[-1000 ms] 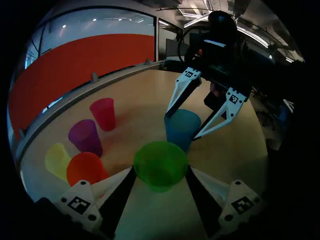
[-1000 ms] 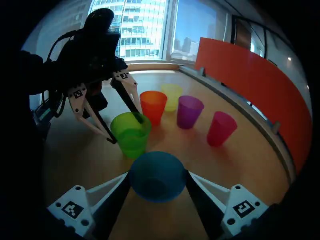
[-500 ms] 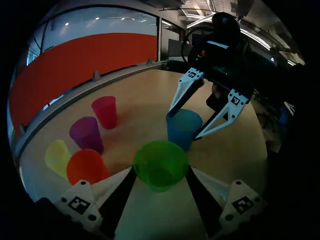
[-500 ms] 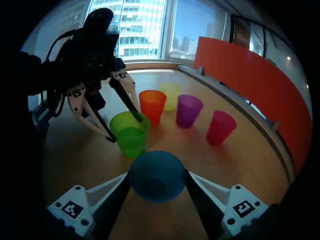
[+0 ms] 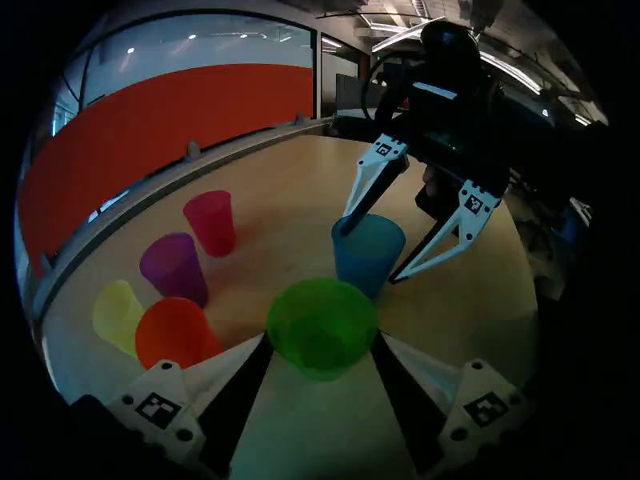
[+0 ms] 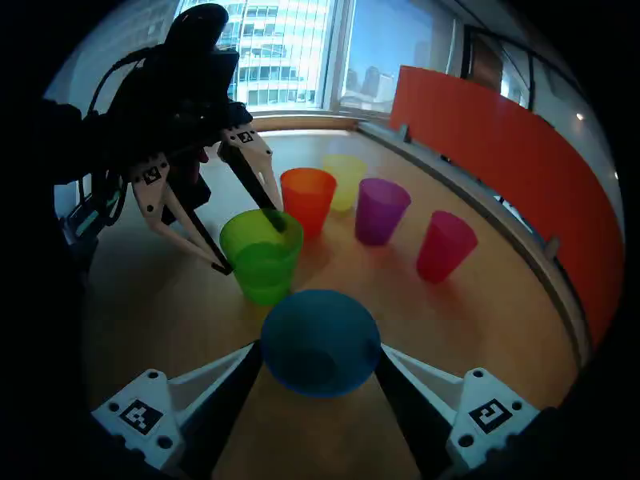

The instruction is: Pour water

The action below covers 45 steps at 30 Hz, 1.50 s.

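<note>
My left gripper (image 5: pixel 322 342) is shut on a translucent green cup (image 5: pixel 322 328), which stands upright at the table's near side. Just beyond it, my right gripper (image 5: pixel 368 254) is shut on a blue cup (image 5: pixel 367 252), also upright. In the right gripper view the blue cup (image 6: pixel 320 342) sits between my right gripper's (image 6: pixel 320 354) fingers with its mouth towards the camera. There the green cup (image 6: pixel 260 254) stands right behind it, held by the left gripper (image 6: pixel 250 246). I cannot tell whether either cup holds water.
An orange cup (image 5: pixel 172 336), a yellow cup (image 5: pixel 116 316), a purple cup (image 5: pixel 173 268) and a pink cup (image 5: pixel 210 222) stand in a row on the wooden table (image 5: pixel 280 192). A rail and an orange wall panel (image 5: pixel 160 120) run behind them. A person's dark shape is behind each gripper.
The right gripper has raised the blue cup a little, and its mouth looks larger in the right gripper view. The left gripper and the green cup have hardly moved.
</note>
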### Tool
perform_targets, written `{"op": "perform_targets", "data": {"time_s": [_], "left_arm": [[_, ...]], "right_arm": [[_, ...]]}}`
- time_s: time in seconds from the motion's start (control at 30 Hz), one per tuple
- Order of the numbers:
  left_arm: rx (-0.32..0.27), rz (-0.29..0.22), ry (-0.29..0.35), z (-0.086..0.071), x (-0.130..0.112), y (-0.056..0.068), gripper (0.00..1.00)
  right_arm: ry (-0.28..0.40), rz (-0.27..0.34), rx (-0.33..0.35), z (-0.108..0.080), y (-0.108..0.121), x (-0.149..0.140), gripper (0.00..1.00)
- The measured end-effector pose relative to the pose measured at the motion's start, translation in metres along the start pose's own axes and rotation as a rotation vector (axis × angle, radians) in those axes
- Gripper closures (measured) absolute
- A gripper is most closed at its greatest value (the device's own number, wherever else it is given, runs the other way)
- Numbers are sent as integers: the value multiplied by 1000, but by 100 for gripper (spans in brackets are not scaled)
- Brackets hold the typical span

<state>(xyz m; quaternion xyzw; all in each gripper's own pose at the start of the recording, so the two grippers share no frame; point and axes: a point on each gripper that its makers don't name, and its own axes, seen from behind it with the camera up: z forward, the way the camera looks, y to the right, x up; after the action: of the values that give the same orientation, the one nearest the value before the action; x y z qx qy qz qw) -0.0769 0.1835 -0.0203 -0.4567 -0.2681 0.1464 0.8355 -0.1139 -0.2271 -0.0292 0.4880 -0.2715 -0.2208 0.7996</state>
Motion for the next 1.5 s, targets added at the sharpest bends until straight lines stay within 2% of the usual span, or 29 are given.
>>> {"op": "perform_targets", "data": {"time_s": [0.47, 0.7, 1.0, 1.5], "left_arm": [[4, -8, -35, -1, -12, -3, 13], [17, -14, -47, -8, -19, -6, 13], [49, -34, -54, -24, -32, -9, 13], [126, -96, -5, -58, -36, -18, 13]], "right_arm": [[1, 11, -14, -8, 3, -4, 0], [4, 22, -32, -15, 5, -9, 0], [17, 44, -65, -30, 7, -16, 0], [87, 126, -147, -60, 11, -20, 0]]}}
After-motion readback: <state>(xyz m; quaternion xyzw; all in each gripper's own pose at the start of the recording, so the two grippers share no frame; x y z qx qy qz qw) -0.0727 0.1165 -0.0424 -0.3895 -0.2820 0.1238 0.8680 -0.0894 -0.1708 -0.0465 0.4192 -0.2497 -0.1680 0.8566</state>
